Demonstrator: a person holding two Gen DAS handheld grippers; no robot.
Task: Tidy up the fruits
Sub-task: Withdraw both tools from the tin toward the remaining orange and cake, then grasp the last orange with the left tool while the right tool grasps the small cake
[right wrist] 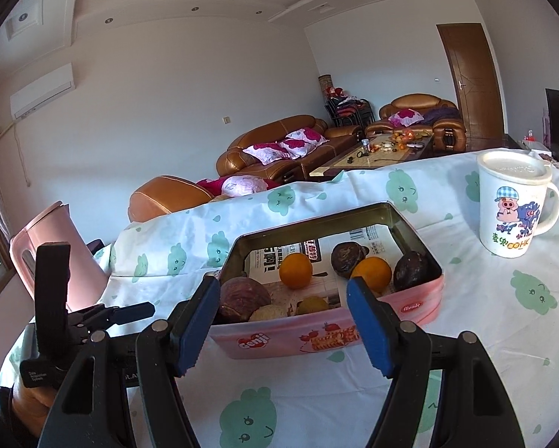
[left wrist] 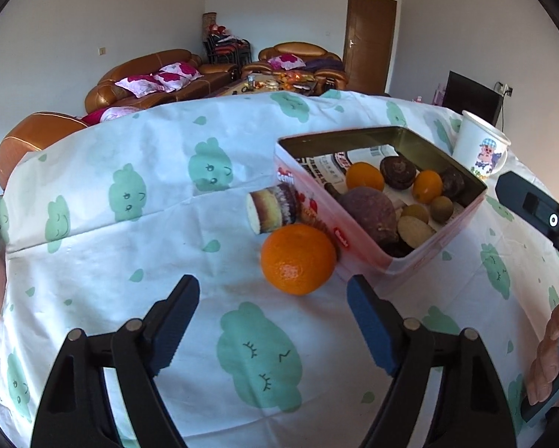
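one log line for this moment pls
left gripper: open, nearing orange | right gripper: open, empty | orange: on cloth beside tin

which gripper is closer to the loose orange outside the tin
Left. The left gripper is open just before the orange; the right gripper faces the tin from another side.

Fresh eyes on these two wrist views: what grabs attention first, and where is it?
The bright orange on the cloud-print tablecloth, just ahead of the open left gripper and against the pink tin's near wall. Next, the tin itself, open and holding smaller oranges and dark fruits, right in front of the open right gripper. A white cartoon mug stands beyond the tin, to its right.
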